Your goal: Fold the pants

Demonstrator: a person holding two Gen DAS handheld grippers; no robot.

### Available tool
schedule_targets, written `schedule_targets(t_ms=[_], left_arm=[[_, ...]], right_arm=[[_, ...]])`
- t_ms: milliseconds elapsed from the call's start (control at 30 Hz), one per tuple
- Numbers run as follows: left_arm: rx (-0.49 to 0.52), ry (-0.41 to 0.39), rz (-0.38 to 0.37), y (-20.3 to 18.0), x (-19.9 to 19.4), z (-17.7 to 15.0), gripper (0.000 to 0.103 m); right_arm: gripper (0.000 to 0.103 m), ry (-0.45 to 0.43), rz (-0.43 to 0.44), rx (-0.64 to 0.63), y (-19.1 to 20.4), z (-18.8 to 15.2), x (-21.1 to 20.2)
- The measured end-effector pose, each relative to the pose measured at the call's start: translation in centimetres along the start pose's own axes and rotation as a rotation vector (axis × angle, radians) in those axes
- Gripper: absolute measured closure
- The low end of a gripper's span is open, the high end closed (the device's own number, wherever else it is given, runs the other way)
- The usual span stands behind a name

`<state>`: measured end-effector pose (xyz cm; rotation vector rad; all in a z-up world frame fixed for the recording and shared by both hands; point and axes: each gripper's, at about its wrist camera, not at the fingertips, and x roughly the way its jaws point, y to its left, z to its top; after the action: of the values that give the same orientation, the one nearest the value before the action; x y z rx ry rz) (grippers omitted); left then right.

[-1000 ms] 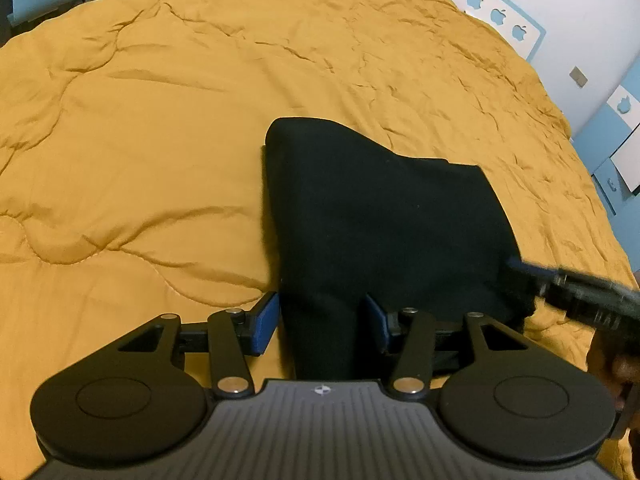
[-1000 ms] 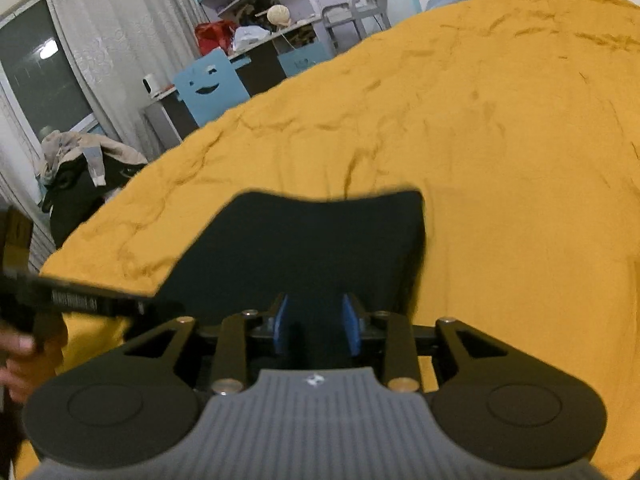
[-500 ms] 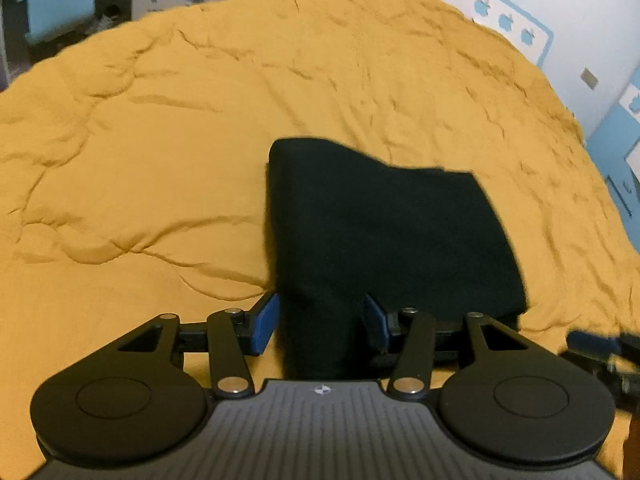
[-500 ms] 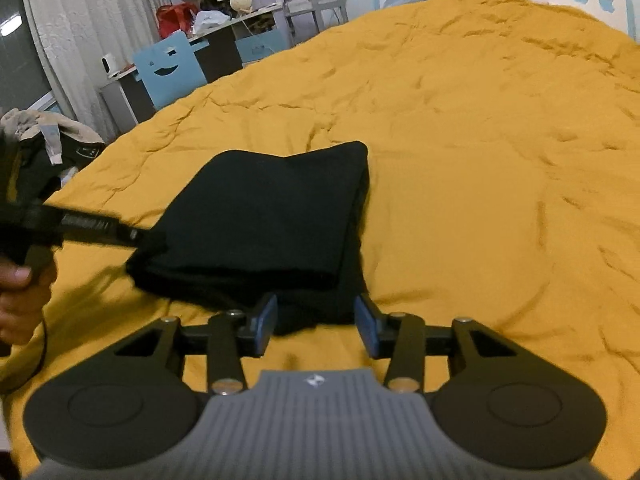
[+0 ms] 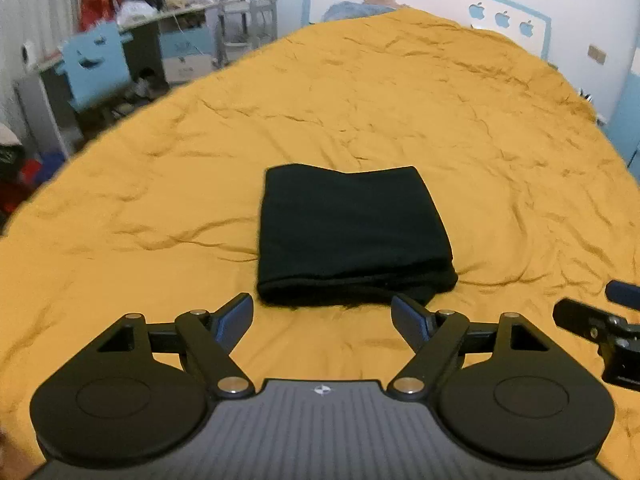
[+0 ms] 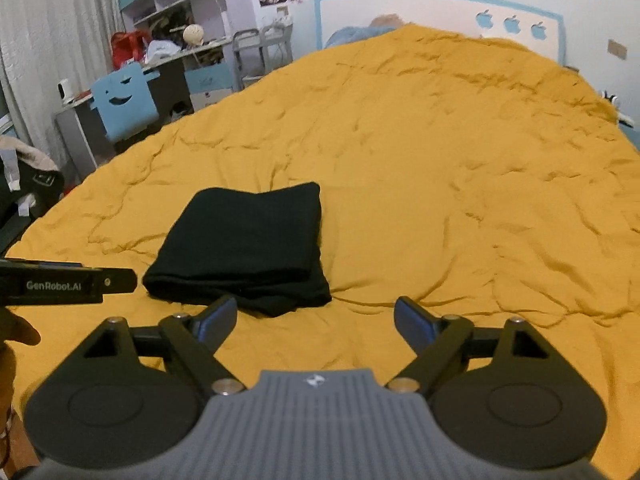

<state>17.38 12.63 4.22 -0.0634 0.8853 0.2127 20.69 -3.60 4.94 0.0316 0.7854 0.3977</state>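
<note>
Black fabric pants [image 5: 352, 236], folded into a compact rectangular stack, lie flat on the wrinkled mustard-yellow quilted bed cover [image 5: 480, 128]. Left gripper [image 5: 322, 312] sits just short of the stack's near edge, jaws spread wide and empty. Right gripper [image 6: 316, 316] likewise, jaws released, clear of the pants.

One pair of black pants [image 5: 352, 232], folded. One yellow quilt [image 5: 400, 112]. Two grippers: left gripper [image 5: 322, 316], right gripper [image 6: 316, 316], each with two blue-padded fingers [image 5: 236, 314] spread apart. Three blue apple decals [image 6: 510, 24]. One blue smiley chair [image 6: 124, 106].
</note>
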Motion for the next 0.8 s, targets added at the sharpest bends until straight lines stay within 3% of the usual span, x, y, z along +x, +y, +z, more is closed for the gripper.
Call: schedule_targets(t_ms=[167,300,800], left_arm=[[-0.001,-0.023,0.039,-1.0,-3.7,-0.9,0.001],[-0.002,-0.031,0.075,-1.7,-4.5,-1.6,0.001],[0.051,-0.059,0.057,-4.7,-6.4,-3.2,0.001]], right_arm=[[0.021,0.006,-0.043,0.01,1.0,-0.6,-2.5],[0.021,0.034,-0.082,0.016,1.5,-1.1,-3.7],[0.021,0.066,-0.11,0.061,0.8,-2.3,-6.9]])
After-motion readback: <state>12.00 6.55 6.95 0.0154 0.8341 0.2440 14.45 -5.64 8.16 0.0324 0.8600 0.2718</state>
